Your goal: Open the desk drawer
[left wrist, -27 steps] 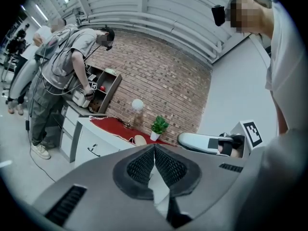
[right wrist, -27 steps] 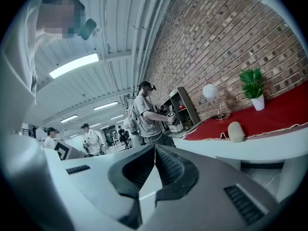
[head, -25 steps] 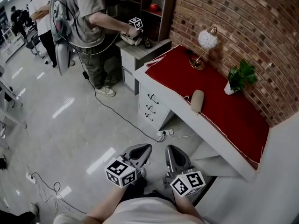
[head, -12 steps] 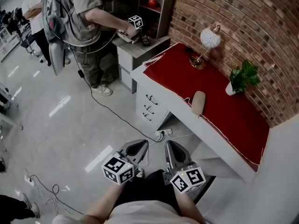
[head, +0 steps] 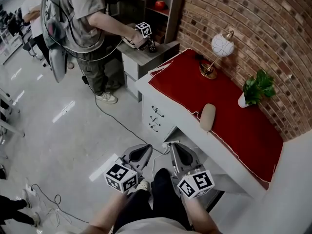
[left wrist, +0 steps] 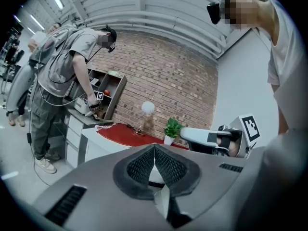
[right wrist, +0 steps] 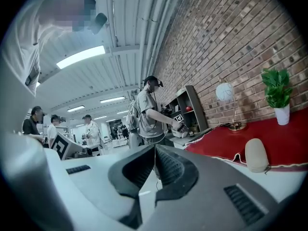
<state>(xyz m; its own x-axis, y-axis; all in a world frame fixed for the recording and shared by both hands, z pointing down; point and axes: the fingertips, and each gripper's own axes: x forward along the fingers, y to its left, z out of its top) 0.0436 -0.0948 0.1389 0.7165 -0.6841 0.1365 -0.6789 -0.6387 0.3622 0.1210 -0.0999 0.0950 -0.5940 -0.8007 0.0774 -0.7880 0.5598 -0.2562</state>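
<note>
1. My left claw [head: 142, 153] is clenched shut on nothing.
2. My right claw [head: 176, 153] is clenched too, empty.
3. The closed drawers [head: 155, 117] sit in the desk [head: 168, 101] front, well apart from both claws.

The left claw [left wrist: 155, 147] is seen with jaws pressed together, nothing held. Beyond it, a lamp [left wrist: 147, 108] and potted plant [left wrist: 172, 128] are carried on the red-covered table [left wrist: 94, 141].

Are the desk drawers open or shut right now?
Shut: the three drawers sit flush, none pulled out.
</note>
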